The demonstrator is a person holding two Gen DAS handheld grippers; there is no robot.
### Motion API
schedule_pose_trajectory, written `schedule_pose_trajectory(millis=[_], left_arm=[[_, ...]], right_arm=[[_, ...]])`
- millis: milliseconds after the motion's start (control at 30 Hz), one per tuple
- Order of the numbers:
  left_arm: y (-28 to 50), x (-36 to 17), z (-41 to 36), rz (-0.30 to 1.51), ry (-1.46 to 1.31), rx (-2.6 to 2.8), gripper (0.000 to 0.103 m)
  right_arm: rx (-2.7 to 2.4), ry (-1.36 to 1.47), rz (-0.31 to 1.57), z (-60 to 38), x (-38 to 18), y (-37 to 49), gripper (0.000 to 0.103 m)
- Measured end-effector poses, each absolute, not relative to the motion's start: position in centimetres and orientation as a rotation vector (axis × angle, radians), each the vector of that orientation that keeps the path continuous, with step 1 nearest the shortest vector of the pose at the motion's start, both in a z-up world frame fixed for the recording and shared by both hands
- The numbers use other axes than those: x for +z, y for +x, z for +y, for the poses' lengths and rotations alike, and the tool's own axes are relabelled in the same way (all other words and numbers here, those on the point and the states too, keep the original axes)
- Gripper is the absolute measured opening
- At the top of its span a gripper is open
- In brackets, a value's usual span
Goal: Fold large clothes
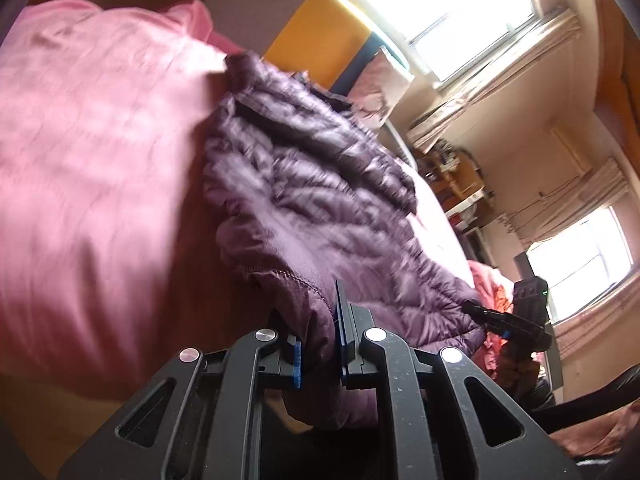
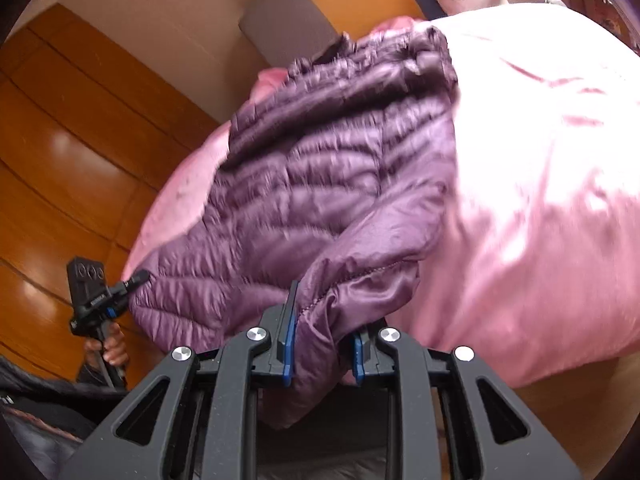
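A purple quilted down jacket [image 1: 312,184] [image 2: 312,184] lies spread on a pink bed cover [image 1: 88,140] [image 2: 540,180], its near hem lifted off the bed. My left gripper [image 1: 320,332] is shut on one corner of that hem, with purple fabric bunched between the blue pads. My right gripper [image 2: 326,320] is shut on the other hem corner. Each wrist view also catches the opposite gripper at the far end of the hem: the right gripper [image 1: 476,308] and the left gripper [image 2: 138,278], both pinching the jacket's edge.
A wooden wardrobe [image 2: 60,140] stands beside the bed. A yellow and blue panel [image 1: 320,36] and a pillow [image 1: 380,84] are at the head end. Cluttered shelves [image 1: 460,176] and bright windows [image 1: 452,4] lie beyond. Orange-pink clothes [image 1: 492,292] lie near the bed's edge.
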State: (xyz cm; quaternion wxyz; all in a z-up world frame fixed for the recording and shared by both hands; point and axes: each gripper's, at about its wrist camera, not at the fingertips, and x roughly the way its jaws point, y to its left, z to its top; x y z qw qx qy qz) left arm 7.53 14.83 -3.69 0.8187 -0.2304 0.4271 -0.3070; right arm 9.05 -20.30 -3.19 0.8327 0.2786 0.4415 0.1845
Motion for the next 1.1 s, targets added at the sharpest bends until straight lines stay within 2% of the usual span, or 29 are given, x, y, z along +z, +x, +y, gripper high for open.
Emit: schedule_pose_trajectory(millis=[200, 400, 533, 600, 733, 800, 833, 867, 900, 933, 1100], left_arm=[[11.4, -1.3, 14.1, 0.855, -0.539, -0.7, 0.012], [17.2, -1.8, 13.3, 0.881, -0.587, -0.655, 0.012], [20.6, -3.0, 12.5, 0.924, -0.582, -0.595, 0.012], [22.1, -3.6, 12.2, 0.949, -0.597, -0.574, 0.016], [24.4, -3.8, 11.9, 0.967, -0.61, -0.534, 0.023], [25.1, -3.9, 12.6, 0.979, -0.657, -0.527, 0.039], [25.2, -3.9, 13.1, 0.976, -0.683, -0.52, 0.045], [25.3, -3.8, 13.8, 0.962, -0.711, -0.505, 0.057], [25.2, -3.7, 14.5, 0.939, -0.732, -0.482, 0.069], [25.1, -3.6, 15.0, 0.925, -0.747, -0.456, 0.072], [24.7, -4.8, 16.7, 0.916, -0.716, -0.379, 0.075]], right_arm=[[0.315, 0.728, 0.853, -23.1, -2.5, 12.4, 0.02], [0.246, 0.782, 0.847, -24.3, -3.6, 17.1, 0.021], [0.235, 0.794, 0.845, -24.5, -3.8, 19.8, 0.027], [0.228, 0.796, 0.843, -24.7, -3.8, 21.0, 0.031], [0.221, 0.833, 0.841, -25.4, -4.2, 23.3, 0.045], [0.236, 0.873, 0.841, -25.7, -4.4, 24.3, 0.06], [0.248, 0.907, 0.83, -26.0, -4.5, 24.7, 0.077], [0.25, 0.923, 0.814, -26.1, -4.4, 25.0, 0.092], [0.242, 0.927, 0.796, -26.3, -4.2, 25.0, 0.096], [0.236, 0.924, 0.776, -26.4, -3.9, 25.0, 0.098], [0.214, 0.88, 0.753, -26.7, -3.9, 23.4, 0.101]])
